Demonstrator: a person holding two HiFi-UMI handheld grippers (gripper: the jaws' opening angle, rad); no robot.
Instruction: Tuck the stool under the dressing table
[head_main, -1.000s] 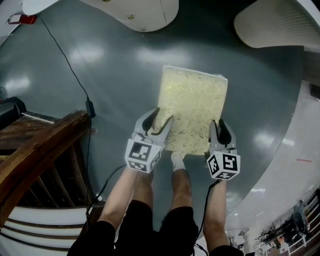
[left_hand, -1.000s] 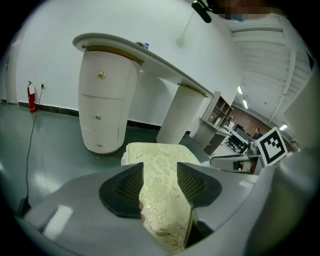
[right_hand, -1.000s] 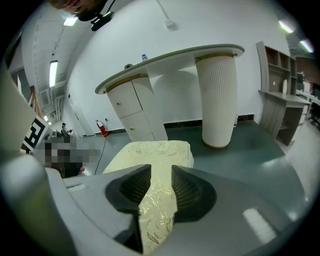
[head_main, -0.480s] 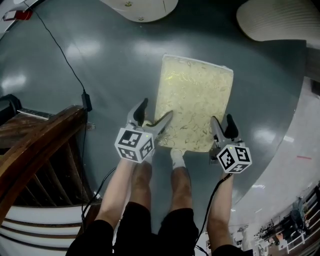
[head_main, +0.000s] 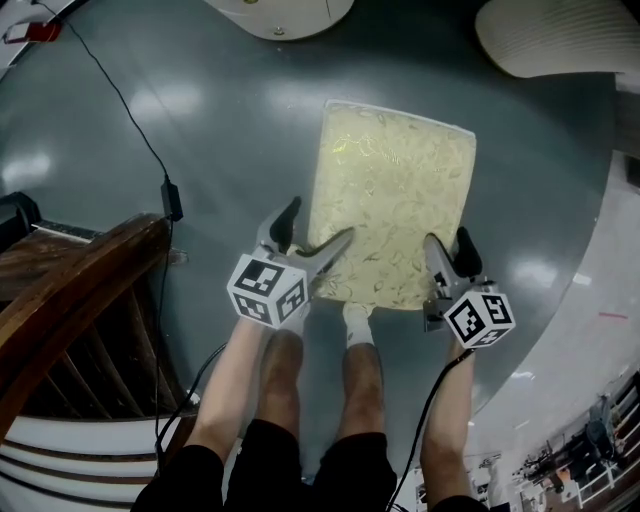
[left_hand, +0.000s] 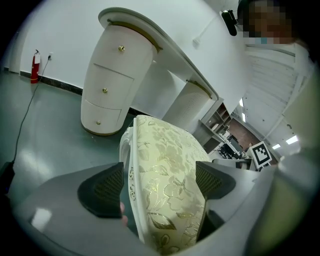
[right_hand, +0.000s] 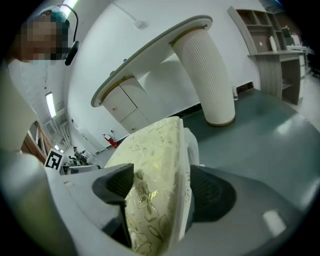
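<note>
Now the left tongs (head_main: 318, 222) and right tongs (head_main: 448, 240) are released, their jaws having just been opening. Each has a near side edge of the cream, gold-flowered cushioned stool (head_main: 392, 190) between its parted jaws. The stool stands on the glossy grey floor (head_main: 215, 130), reaching ahead of both tongs, with the white curved dressing table (head_main: 280, 15) farther beyond.

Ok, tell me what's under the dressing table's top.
A drawer pedestal and a ribbed column hold it up, with white wall showing between. The stool in front hides most of the floor there.
</note>
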